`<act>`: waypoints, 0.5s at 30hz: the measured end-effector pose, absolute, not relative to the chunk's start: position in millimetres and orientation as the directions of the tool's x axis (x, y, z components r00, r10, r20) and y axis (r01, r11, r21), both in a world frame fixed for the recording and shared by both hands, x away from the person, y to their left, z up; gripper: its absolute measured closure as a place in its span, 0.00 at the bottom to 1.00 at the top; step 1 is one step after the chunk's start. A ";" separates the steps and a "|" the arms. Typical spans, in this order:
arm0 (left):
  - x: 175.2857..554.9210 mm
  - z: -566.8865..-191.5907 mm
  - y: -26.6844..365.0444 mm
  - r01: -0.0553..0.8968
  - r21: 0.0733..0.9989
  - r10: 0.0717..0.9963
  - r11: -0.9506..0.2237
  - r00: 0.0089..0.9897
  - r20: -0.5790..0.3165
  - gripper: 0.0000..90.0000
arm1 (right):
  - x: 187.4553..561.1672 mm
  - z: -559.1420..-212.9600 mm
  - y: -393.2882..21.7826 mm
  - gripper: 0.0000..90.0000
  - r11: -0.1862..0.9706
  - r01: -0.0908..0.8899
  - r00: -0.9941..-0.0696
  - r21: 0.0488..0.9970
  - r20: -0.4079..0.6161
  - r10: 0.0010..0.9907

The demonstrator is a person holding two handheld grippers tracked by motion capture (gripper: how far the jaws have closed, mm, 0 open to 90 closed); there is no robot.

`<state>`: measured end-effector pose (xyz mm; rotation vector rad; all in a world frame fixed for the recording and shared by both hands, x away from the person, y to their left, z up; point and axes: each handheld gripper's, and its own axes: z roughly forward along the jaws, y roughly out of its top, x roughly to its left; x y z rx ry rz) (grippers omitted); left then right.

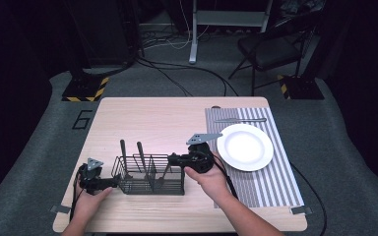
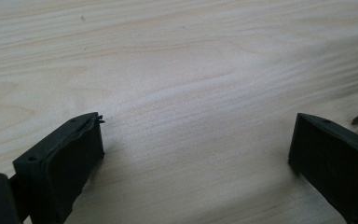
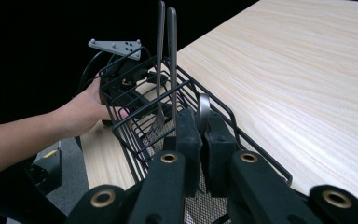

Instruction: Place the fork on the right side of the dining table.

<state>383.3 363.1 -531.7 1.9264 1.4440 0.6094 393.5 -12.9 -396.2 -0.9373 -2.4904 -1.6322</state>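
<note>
right gripper [image 3: 200, 140] clamped tight on a spoon handle [image 3: 203, 108] inside the wire caddy [image 3: 135, 121] | left gripper [image 2: 196, 158] gaping, empty, at caddy's far end | risk: lifting crooked snags the wire, tips caddy, forks [image 3: 165, 56] spill

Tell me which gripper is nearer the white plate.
Right. The right gripper sits just left of the plate, at the wire caddy's right end; the left gripper is at the caddy's far left end.

Black wire basket [image 1: 150, 174]; matt wood table [image 1: 152, 118].
</note>
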 end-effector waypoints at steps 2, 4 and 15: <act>383.3 -531.7 363.3 0.658 0.729 0.958 -0.187 0.288 -0.014 0.03 | 392.6 -391.3 -14.7 0.96 0.262 0.481 -0.820 0.837 0.324 0.471; 383.3 -531.7 363.1 0.658 0.730 0.958 -0.186 0.287 -0.015 0.03 | 392.1 -387.7 -16.2 0.97 0.264 0.474 -0.822 0.840 0.316 0.473; 383.2 -531.6 363.4 0.659 0.728 0.957 -0.189 0.289 -0.013 0.03 | 389.0 -370.3 -26.4 0.97 0.243 0.460 -0.823 0.854 0.307 0.478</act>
